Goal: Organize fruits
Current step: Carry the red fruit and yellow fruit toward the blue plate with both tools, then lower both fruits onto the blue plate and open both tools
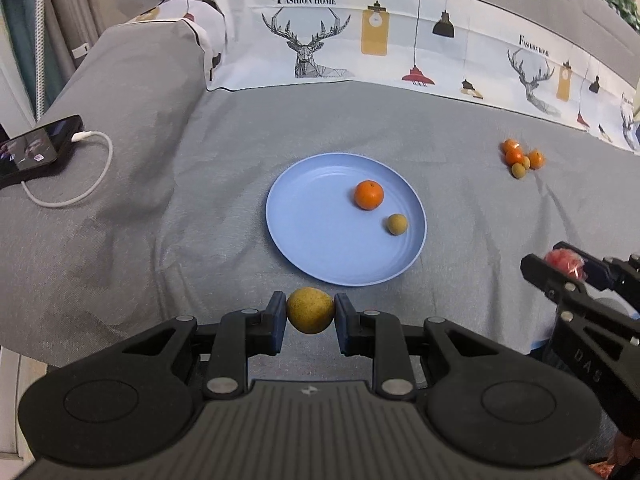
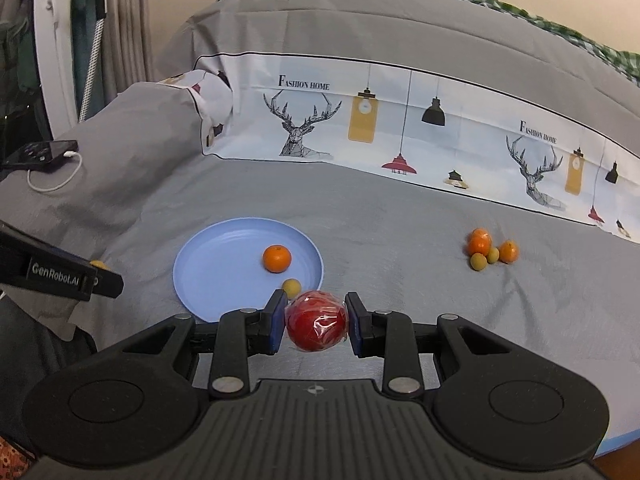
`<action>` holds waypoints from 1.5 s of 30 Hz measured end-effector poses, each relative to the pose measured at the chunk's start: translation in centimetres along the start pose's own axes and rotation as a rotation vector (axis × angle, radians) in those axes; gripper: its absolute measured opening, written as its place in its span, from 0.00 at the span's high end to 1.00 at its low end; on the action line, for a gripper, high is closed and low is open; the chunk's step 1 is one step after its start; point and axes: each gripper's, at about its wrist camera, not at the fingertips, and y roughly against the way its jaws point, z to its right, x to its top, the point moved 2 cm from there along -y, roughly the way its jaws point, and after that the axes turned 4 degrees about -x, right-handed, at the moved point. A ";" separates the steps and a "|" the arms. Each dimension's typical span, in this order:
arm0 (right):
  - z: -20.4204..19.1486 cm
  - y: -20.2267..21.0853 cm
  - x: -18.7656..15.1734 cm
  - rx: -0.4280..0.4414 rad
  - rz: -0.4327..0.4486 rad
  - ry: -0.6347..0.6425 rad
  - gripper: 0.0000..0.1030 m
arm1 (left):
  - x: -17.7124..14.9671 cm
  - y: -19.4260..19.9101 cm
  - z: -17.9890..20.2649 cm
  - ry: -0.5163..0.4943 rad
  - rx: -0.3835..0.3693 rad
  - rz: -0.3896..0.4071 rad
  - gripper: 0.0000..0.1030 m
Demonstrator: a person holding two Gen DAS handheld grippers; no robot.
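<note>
My left gripper (image 1: 310, 311) is shut on a yellow-green round fruit (image 1: 310, 312), just in front of the near rim of a blue plate (image 1: 320, 240). The plate holds an orange (image 1: 369, 195) and a small tan fruit (image 1: 397, 224). My right gripper (image 2: 316, 320) is shut on a red fruit wrapped in clear film (image 2: 316, 322), to the right of the plate (image 2: 216, 272). It also shows in the left wrist view (image 1: 568, 266). The left gripper (image 2: 96, 276) shows at the left of the right wrist view.
A pile of small oranges and greenish fruits (image 1: 520, 158) lies on the grey bed cover at the right, also in the right wrist view (image 2: 490, 250). A phone with a white cable (image 1: 36, 148) lies at the far left. A printed pillow (image 1: 360, 40) runs along the back.
</note>
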 end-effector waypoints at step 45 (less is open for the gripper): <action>-3.2 -13.2 2.6 0.102 -0.065 0.064 0.68 | 6.9 -11.6 -1.6 -0.018 0.030 -0.065 0.73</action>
